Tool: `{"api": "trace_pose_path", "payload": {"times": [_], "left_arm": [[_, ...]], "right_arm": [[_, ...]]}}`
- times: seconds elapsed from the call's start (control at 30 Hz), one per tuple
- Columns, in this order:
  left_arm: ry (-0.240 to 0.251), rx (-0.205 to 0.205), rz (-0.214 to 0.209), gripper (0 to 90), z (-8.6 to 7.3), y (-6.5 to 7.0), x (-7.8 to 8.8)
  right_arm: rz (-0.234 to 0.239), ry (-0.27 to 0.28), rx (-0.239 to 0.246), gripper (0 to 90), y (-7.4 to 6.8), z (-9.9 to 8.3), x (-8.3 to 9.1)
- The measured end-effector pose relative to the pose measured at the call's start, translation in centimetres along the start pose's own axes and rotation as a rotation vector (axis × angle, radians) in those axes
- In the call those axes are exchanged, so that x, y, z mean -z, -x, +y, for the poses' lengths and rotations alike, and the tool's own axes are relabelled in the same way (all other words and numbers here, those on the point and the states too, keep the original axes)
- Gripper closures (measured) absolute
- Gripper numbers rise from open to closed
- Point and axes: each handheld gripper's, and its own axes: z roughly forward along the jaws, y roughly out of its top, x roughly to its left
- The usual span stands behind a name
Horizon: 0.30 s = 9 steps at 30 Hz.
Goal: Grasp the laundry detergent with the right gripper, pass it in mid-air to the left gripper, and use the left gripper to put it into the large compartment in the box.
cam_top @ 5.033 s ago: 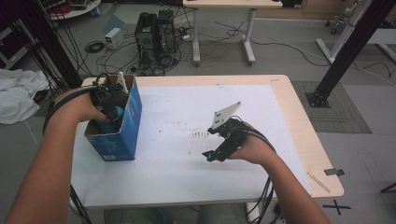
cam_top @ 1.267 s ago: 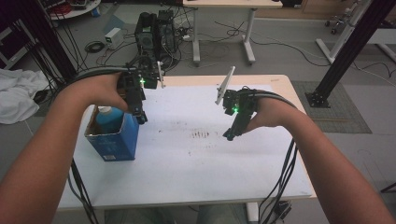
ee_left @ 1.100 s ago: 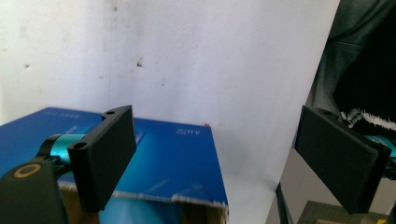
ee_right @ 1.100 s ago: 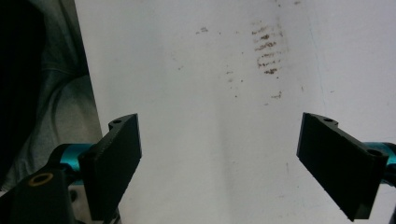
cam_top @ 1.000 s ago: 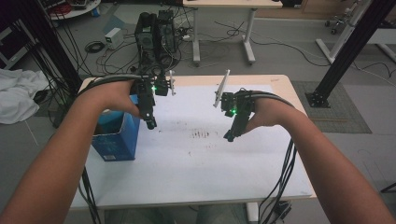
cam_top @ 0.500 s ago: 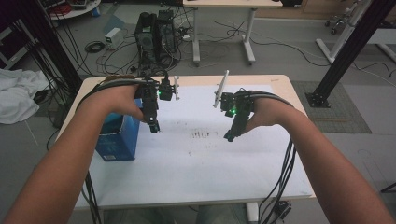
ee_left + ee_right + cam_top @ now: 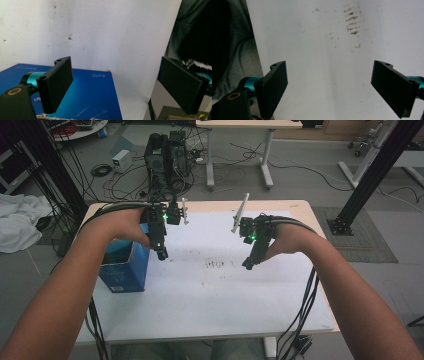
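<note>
The worktop (image 7: 210, 320) was the biggest thing there, a white sheet over a pale wooden top, and most of it lay bare: wide open room across the middle and all along the near edge, with only a patch of dark smudges (image 7: 217, 264) at its centre. The wood rim showed along the far edge and the right side.

Next down in size, the blue box (image 7: 122, 270) stood upright near the left edge of the worktop, its top open, its near corner well back from the front edge. From the left gripper view its blue face (image 7: 82, 95) sat right below the fingers, with white sheet beyond it.

Then the two hands. The left gripper (image 7: 161, 252) hung over the box's right rim, tilted down toward the sheet, fingers (image 7: 56, 85) spread wide with nothing between them. The right gripper (image 7: 247, 265) hovered above the sheet just right of the smudges, well apart from the box, and its fingers (image 7: 273, 87) were likewise released and bare, the stains (image 7: 352, 23) visible ahead of them. Between the two grippers the sheet lay free.
</note>
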Motion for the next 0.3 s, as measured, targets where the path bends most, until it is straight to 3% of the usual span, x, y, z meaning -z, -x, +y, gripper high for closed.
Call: {"api": "trace_pose_path", "payload": {"times": [0.3], "left_arm": [[0.001, -0.009, -0.001, 12.6, 0.2, -0.03, 0.06]], "right_arm": [[-0.001, 0.001, -0.011, 13.1, 0.19, -0.18, 0.13]]}}
